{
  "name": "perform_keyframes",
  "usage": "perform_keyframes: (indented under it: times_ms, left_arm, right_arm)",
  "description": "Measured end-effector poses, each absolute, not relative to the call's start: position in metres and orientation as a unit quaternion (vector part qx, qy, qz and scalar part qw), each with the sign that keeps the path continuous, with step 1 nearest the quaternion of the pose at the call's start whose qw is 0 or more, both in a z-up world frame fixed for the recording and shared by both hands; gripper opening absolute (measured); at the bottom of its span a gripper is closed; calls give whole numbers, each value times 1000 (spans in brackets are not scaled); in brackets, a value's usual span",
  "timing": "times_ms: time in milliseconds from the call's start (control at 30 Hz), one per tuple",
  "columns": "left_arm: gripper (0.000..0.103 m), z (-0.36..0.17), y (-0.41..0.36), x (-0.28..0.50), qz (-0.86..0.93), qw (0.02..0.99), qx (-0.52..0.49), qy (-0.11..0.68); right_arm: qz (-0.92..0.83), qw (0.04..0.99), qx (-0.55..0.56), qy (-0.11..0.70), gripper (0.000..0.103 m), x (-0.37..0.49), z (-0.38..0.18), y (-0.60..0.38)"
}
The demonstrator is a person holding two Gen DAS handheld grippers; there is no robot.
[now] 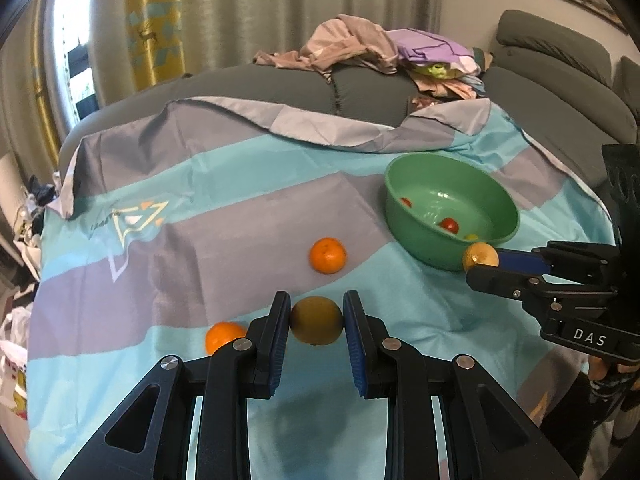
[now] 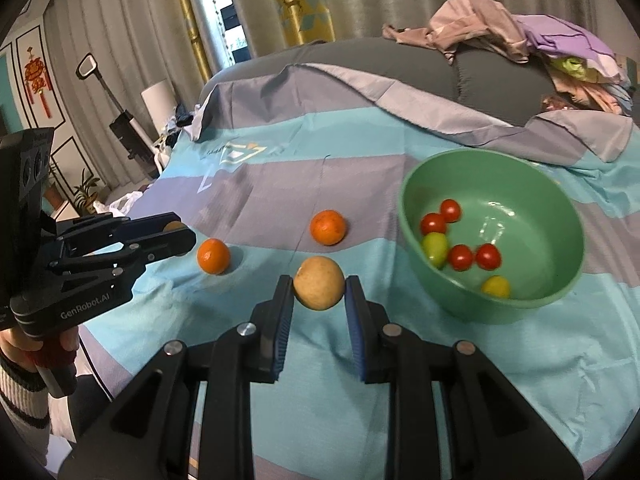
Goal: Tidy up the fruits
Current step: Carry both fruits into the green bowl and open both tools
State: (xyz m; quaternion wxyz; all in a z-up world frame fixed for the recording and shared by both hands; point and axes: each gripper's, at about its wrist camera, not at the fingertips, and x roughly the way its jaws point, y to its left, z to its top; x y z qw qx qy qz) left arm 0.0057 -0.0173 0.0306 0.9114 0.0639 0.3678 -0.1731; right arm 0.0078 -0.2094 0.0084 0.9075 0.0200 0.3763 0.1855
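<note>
My left gripper is shut on a round brownish-green fruit, held above the cloth. My right gripper is shut on a round tan fruit; in the left wrist view it shows at the right, next to the green bowl. The bowl holds several red, green and yellow cherry tomatoes. Two oranges lie on the cloth: one in the middle, one nearer the left gripper. The left gripper shows in the right wrist view.
A teal and grey striped cloth covers a grey sofa seat. A pile of clothes lies at the back. Curtains hang behind. A floor cleaner and clutter stand on the floor to the left.
</note>
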Motion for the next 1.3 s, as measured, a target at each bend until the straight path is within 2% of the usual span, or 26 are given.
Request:
perform_keyframes:
  times_ms: [667,1300]
  left_arm:
    - [27,40,-83,33,-224,904,85,355]
    - [27,14,-165,80,-279,880,110,369]
  right_arm:
    - [134,925,53,351,27,21,13,-267]
    - [84,926,73,361,27,57,-5,-320]
